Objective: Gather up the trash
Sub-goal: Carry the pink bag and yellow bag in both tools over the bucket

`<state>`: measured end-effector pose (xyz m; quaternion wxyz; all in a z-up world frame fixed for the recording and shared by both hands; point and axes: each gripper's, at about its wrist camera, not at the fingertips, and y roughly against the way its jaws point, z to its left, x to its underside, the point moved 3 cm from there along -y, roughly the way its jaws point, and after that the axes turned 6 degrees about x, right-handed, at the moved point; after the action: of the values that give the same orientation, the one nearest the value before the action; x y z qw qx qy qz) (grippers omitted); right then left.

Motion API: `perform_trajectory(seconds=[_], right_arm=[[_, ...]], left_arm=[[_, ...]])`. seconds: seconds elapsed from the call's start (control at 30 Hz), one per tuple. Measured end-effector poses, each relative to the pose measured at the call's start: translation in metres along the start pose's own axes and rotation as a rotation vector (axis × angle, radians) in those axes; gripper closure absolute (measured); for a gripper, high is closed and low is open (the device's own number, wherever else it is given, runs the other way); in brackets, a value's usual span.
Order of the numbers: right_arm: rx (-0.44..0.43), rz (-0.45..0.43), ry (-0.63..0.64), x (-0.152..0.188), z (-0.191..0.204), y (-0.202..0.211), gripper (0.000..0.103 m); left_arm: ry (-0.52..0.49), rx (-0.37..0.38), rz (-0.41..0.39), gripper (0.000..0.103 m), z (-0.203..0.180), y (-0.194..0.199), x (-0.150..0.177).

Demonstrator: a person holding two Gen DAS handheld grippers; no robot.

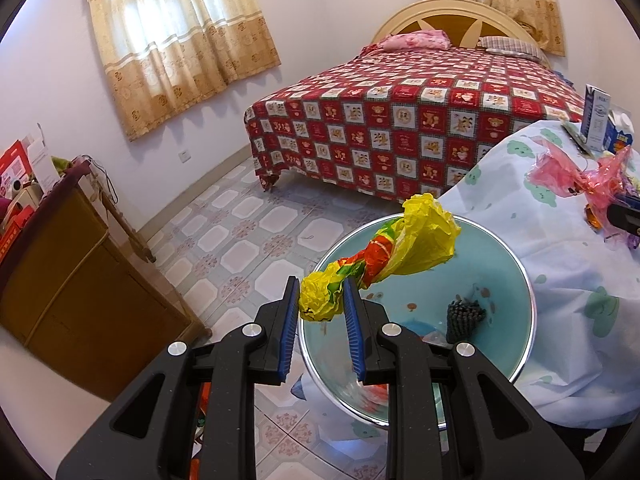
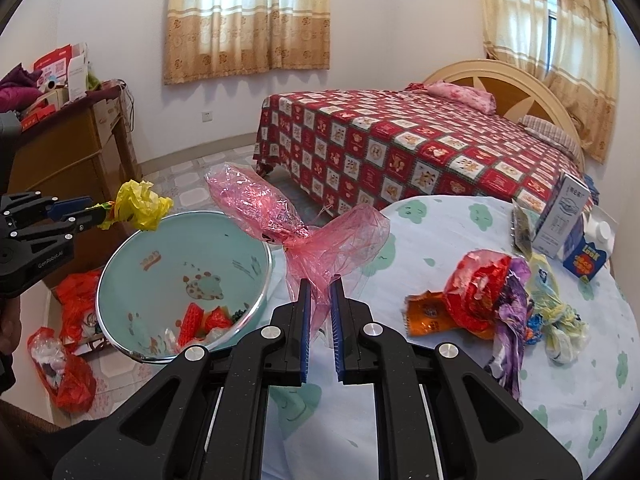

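The left gripper (image 1: 322, 298) had its jaws clenched on a twisted yellow wrapper (image 1: 400, 248), holding it over the near rim of the teal basin (image 1: 516, 320), which stood off the counter's left edge. The right gripper (image 2: 319, 294) had its jaws clenched on a thin neck of pink cellophane (image 2: 296, 232), with most of the sheet fanning out above and ahead of the jaws, above the counter's left edge and just short of the basin (image 2: 120, 264).

Judged from this, the yellow wrapper was the likelier to go astray: its bulk hung close to the rim rather than over the middle, and light plastic let go there could catch the rim and drop to the floor, where red bags (image 2: 72, 368) already lay. The cellophane was pinched only by a narrow twist; it could slip through the jaws or cling to the blue pads on release. Both grippers were nearing the same opening, so they could bump, or one could knock the basin, which seemed to sit tilted.

More trash lay on the counter (image 2: 440, 216) toward its right edge: an orange sachet (image 2: 430, 314), a red wrapper (image 2: 480, 288), a purple wrapper (image 2: 514, 320) and a knotted pale bag (image 2: 560, 312).

Legible writing was scarce. The side of the left gripper, seen from the right wrist, read "GenRobot.AI". A white and blue carton (image 2: 560, 216) and a blue milk carton (image 2: 588, 252) at the far right edge carried print too small or inverted to read, and the basin's inside showed only a cartoon figure.
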<state>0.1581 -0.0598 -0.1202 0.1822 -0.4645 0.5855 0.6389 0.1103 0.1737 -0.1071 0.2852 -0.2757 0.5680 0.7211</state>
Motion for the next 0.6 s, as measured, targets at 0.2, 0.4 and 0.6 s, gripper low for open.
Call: perform_trajectory(seconds=[0.2,0.4,0.6], right_arm=[[-0.01,-0.002,0.013,-0.006,0.006,-0.003,0.093],[-0.022,-0.002,0.029,-0.01,0.014,-0.006,0.093],[-0.031,-0.002,0.038,-0.014,0.018,-0.009,0.093]], left_arm=[[0.012,-0.021,0.0,0.08,0.011,0.0,0.001],[0.026,-0.026,0.008,0.08,0.019,-0.002,0.003],[0.036,-0.033,0.009,0.08,0.023,-0.003,0.003]])
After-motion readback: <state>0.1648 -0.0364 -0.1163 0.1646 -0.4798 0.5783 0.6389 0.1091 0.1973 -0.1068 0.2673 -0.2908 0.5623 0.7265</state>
